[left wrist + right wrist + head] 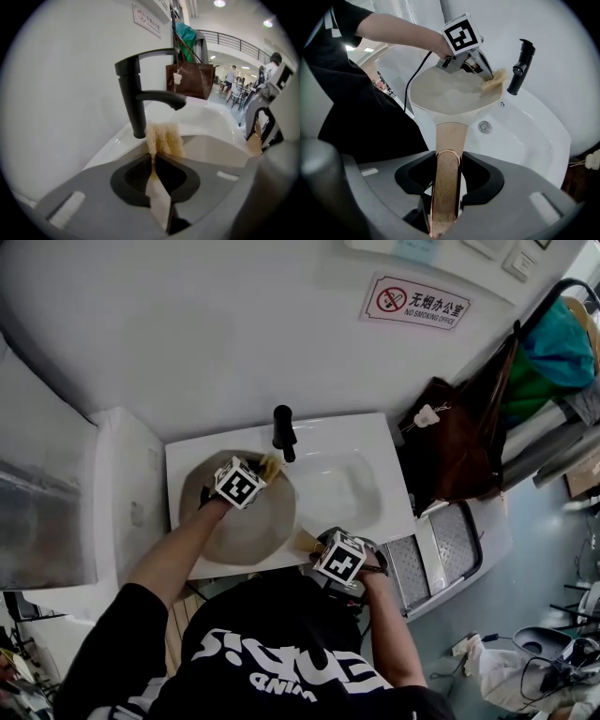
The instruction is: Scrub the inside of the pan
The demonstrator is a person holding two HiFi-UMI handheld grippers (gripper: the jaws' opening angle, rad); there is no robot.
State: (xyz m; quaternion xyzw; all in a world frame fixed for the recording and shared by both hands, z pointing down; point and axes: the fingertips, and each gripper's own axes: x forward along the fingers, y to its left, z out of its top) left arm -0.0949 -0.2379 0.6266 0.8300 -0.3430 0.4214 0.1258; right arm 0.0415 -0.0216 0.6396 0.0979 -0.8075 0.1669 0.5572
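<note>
A round pan (246, 521) with a pale beige inside is held over the left part of the white sink (352, 486). Its rose-gold handle (446, 173) runs between the jaws of my right gripper (446, 159), which is shut on it at the sink's front edge (319, 543). My left gripper (262, 472) is shut on a tan fibrous scrubber (164, 139). The scrubber (495, 80) rests at the pan's far rim (454, 96), just in front of the black faucet (519, 68). In the left gripper view the jaws pinch the scrubber's thin end (153, 157).
The black faucet (283, 432) stands at the back of the sink, close to the scrubber. The drain (485, 125) lies in the basin to the pan's right. A brown bag (448, 442) hangs right of the sink. The white wall is close behind.
</note>
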